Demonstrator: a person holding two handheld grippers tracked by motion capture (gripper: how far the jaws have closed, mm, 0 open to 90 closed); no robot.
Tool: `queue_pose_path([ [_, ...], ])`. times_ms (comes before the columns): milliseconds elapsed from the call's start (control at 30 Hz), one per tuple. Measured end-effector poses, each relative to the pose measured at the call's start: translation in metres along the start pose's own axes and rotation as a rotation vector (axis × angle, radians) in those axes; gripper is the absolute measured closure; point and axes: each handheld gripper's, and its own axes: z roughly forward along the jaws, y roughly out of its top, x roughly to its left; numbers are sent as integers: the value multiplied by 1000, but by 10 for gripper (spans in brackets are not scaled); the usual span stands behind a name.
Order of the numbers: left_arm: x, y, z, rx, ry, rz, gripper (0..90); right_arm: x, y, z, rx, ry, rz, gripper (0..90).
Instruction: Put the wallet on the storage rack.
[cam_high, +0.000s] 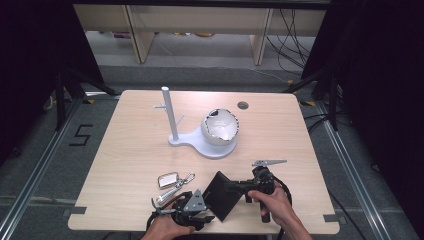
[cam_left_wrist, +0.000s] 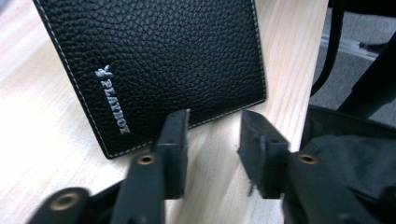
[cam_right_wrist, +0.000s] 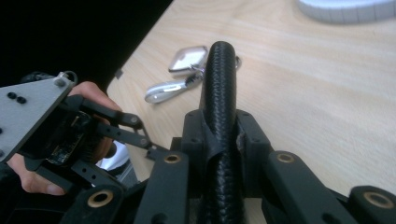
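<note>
Pale wooden table (cam_high: 125, 150): right gripper (cam_right_wrist: 219, 140) clamps the wallet (cam_high: 222, 192) edge; left gripper (cam_left_wrist: 212, 140), jaws apart, just short of it, nothing stowed yet.

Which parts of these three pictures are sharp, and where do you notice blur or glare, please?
High view: evenly lit, with glare on the bowl. Left gripper view: the wallet grain and logo are sharp, while the left gripper and its fingers are soft and blurred. Right gripper view: the wallet edge is crisp, the keys slightly soft with glints.
</note>
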Motion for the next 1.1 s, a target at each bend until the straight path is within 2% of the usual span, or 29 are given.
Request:
queue_pose_path([
  [33, 1, 1, -3, -2, -4, -12, 583, 0, 0, 0, 0, 0, 0, 773],
  [67, 2, 1, -6, -7, 1, -18, 560, 0, 1, -1, -12, -14, -46, 774],
  [100, 3, 1, -8, -11, 0, -29, 533, 2, 2, -2, -22, -6, -52, 775],
  [133, 6, 2, -13, 7, 22, 3, 500, 3, 4, -3, -23, -9, -62, 775],
  [167, 7, 2, -15, 7, 34, -1, 470, 7, 5, -4, -16, -2, -31, 776],
  [200, 10, 1, -18, 0, 42, -5, 457, 7, 6, -5, -30, -5, -40, 775],
  [233, 12, 0, -22, -16, 46, -48, 437, 9, 8, -8, -33, -4, -8, 776],
  [267, 12, 0, -22, -16, 46, -48, 428, 6, 9, -9, -52, -12, -50, 775],
  [333, 16, -1, -26, -24, 66, -61, 414, 6, 10, -10, -57, -14, -44, 775],
  [367, 18, -1, -30, -12, 66, -54, 402, 4, 13, -13, -70, -30, -67, 776],
  [400, 20, -1, -34, -18, 79, -70, 385, 3, 16, -17, -88, -30, -77, 775],
  [433, 20, -1, -34, -18, 79, -70, 377, 3, 16, -17, -88, -30, -77, 775],
  [467, 21, -1, -36, -26, 86, -74, 377, 5, 19, -20, -90, -39, -53, 775],
  [500, 22, -1, -40, -14, 92, -72, 367, 3, 21, -23, -108, -50, -94, 775],
  [533, 23, -1, -44, -7, 103, -67, 357, 3, 24, -26, -106, -47, -74, 776],
  [567, 23, -2, -46, -32, 110, -93, 349, 0, 26, -27, -119, -63, -97, 775],
  [600, 24, -3, -49, -29, 116, -90, 345, 0, 29, -31, -130, -60, -92, 775],
  [633, 25, -5, -53, -41, 121, -94, 340, 1, 30, -32, -130, -58, -72, 775],
  [667, 26, -6, -56, -43, 127, -95, 335, -2, 34, -36, -140, -66, -98, 775],
  [700, 28, -8, -60, -40, 136, -88, 333, -3, 36, -39, -153, -81, -101, 775],
  [733, 28, -10, -63, -44, 140, -102, 331, -4, 39, -41, -162, -82, -98, 775],
  [767, 30, -12, -65, -46, 149, -97, 328, -2, 41, -45, -162, -83, -56, 775],
  [800, 31, -14, -68, -49, 156, -101, 327, -7, 45, -47, -184, -99, -106, 775],
  [833, 32, -16, -71, -44, 169, -97, 323, -5, 48, -50, -186, -100, -79, 775],
  [867, 33, -18, -74, -46, 172, -96, 318, -8, 51, -52, -201, -104, -108, 776],
  [933, 36, -22, -79, -58, 178, -114, 313, -10, 57, -56, -212, -127, -115, 775],
  [967, 36, -24, -82, -69, 190, -127, 312, -9, 61, -60, -225, -128, -103, 775],
  [1067, 42, -29, -91, -58, 212, -125, 305, -10, 69, -68, -239, -138, -76, 775],
  [1100, 42, -31, -92, -66, 219, -136, 302, -13, 74, -71, -255, -152, -93, 775],
])
